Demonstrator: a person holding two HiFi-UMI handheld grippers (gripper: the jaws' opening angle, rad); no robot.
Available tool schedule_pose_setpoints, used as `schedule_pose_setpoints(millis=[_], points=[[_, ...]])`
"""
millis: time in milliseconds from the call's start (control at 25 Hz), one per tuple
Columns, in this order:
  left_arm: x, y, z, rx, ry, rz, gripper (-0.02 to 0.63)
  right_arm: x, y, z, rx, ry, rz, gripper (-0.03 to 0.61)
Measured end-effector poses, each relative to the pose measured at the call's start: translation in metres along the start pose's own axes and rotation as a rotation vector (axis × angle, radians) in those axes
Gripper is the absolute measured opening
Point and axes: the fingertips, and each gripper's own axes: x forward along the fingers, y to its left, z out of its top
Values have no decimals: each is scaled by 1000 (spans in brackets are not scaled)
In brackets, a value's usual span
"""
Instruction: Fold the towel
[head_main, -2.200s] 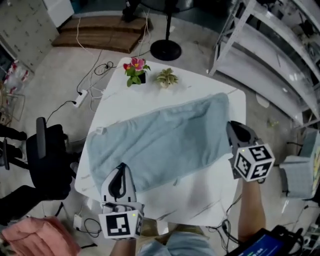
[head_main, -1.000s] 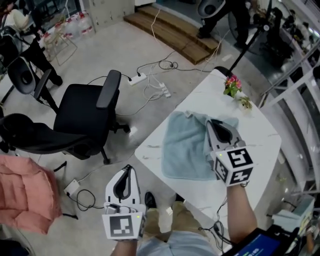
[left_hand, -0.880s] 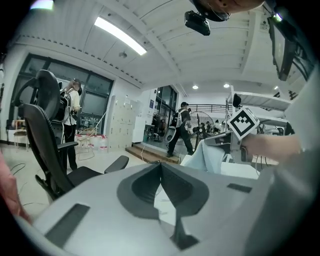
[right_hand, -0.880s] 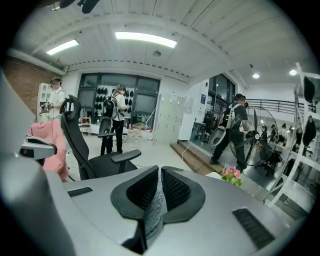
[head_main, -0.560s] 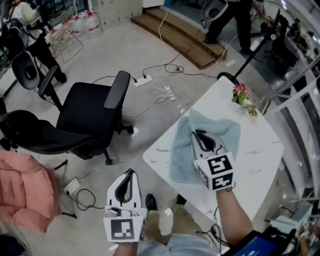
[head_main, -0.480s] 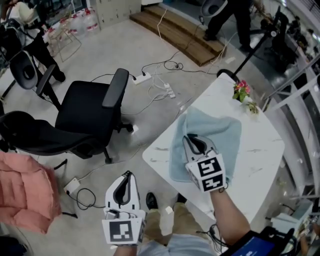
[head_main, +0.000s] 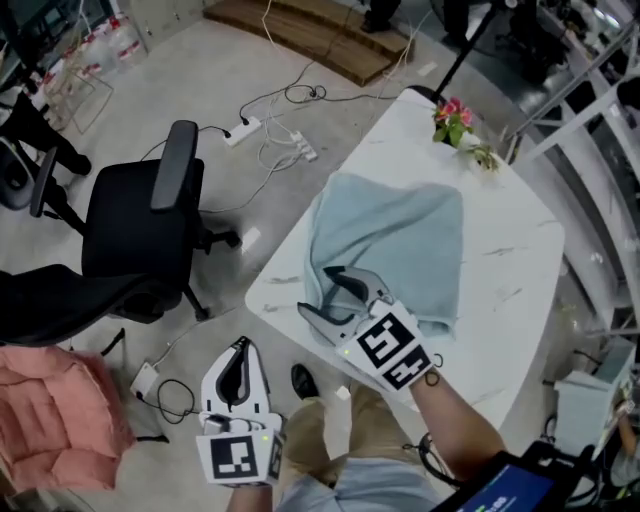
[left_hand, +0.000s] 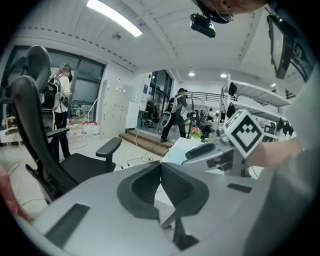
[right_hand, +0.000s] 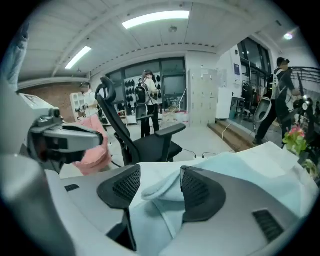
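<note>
A light blue towel (head_main: 400, 240) lies doubled over on the white table (head_main: 510, 270). My right gripper (head_main: 318, 292) hovers at the towel's near left corner by the table edge. Its jaws have just been opening and now stand wide. A rumpled fold of the towel (right_hand: 160, 192) lies between them, and the pads do not press on it. My left gripper (head_main: 238, 372) is shut with nothing in it, low and off the table over the floor. In the left gripper view its jaws (left_hand: 161, 185) meet, with the right gripper's marker cube (left_hand: 243, 132) beyond them.
A black office chair (head_main: 150, 220) stands left of the table, with a power strip and cables (head_main: 270, 140) on the floor behind it. Pink cloth (head_main: 50, 420) lies at the lower left. A pink flower pot (head_main: 452, 115) and a small plant (head_main: 483, 155) sit at the table's far corner. Metal shelving (head_main: 600, 90) runs along the right.
The right gripper carried the towel's edge toward the near left corner of the table, came down, and opened. The left gripper sank a little and stayed shut.
</note>
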Motion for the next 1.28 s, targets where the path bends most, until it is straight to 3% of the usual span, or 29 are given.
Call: schedule_pose_setpoints(millis=[120,240,400,480,600,680,720,760,840,920,1120,1280], points=[[21,-29,9,14,-14,-78,8,-56,-22,-7,-14,-34,-55,262],[44,-54,5,45,10,-127,11,-111,-51,-45,-54,-1,-172,227],[73,-82,-27,81,74,-193,101,-163,-73,-115,-19,102,-306,209],[85,-90,-44,97,110,-202,165,-172,-77,-141,-45,160,-336,207],[103,-97,-64,138,168,-192,193,-173,-85,-158,-114,182,-383,188],[112,-96,-72,186,206,-158,190,-174,-91,-162,-153,171,-419,138],[116,-93,-74,211,225,-134,159,-174,-93,-163,-171,170,-432,100],[119,-91,-74,233,241,-112,83,-175,-96,-164,-187,168,-440,67],[121,-88,-68,240,260,-99,45,-179,-100,-160,-197,145,-445,32],[115,-90,-54,174,255,-117,40,-190,-105,-153,-180,110,-450,32],[76,-106,-10,-179,210,-206,38,-229,-121,-145,-157,48,-484,30],[52,-108,-20,-351,235,-212,38,-250,-125,-153,-196,65,-464,19]])
